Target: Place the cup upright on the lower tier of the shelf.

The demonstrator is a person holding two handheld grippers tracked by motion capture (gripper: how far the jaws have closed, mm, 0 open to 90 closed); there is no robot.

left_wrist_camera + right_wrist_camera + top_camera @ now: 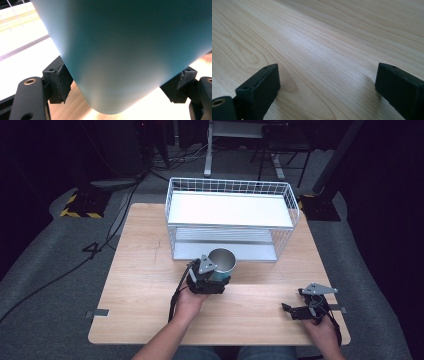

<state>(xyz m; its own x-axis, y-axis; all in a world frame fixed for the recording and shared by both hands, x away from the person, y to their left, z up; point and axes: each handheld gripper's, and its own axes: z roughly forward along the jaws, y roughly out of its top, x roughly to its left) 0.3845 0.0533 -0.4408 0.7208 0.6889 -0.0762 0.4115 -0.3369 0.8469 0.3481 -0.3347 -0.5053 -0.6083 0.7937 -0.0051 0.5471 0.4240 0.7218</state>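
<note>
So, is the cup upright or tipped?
Upright: in the high view the cup has its open mouth facing up, held between the left gripper's jaws.

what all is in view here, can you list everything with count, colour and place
cup: 1, teal outside with a pale inside, upright just in front of the rack, held between the left gripper's jaws
wire rack: 1, white, two shelves, at the table's far middle
table: 1, light wood, under everything
metal tabs: 2, grey, at the table's left and right edges
floor stands: 2, black, the left one with yellow stripes, on the grey floor beyond the table
left gripper: 1, black, shut on the cup
right gripper: 1, black, jaws apart, low over the table's near right
forearms: 2, entering from the bottom edge
</note>
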